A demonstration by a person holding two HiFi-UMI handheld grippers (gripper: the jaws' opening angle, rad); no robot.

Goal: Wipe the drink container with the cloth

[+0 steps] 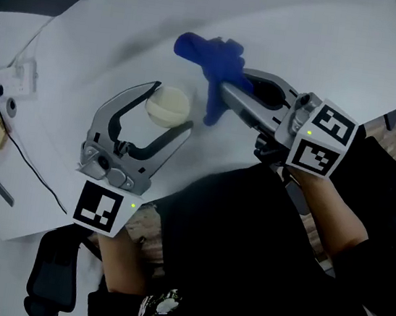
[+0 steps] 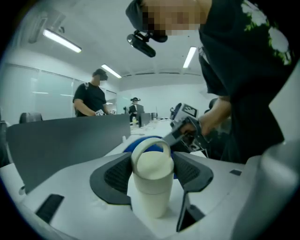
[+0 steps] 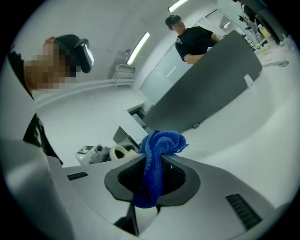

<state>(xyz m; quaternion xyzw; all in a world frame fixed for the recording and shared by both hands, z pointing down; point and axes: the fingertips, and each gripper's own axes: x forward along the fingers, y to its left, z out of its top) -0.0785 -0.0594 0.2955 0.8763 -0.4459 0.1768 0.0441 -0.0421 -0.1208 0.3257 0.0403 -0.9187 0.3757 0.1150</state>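
- A cream drink container (image 1: 167, 105) stands upright on the white table (image 1: 324, 40), left of center in the head view.
- The left gripper (image 1: 173, 108) clasps the container near its lid, its 2 jaws spread wide and a dark pad pressed to each side.
- In the left gripper view, the container's loop handle (image 2: 151, 149) arcs over the lid at the middle of the frame.
- The right gripper (image 1: 230, 86), right of center in the head view, has its jaws drawn narrow on a blue cloth (image 1: 210, 59). The cloth bunches in a knot beyond the jaws and trails a tail beneath them.
- The cloth hangs just to the upper right of the container in the head view. Whether the 2 touch cannot be told.
- A gray partition (image 2: 65, 136) crosses the left of the left gripper view.
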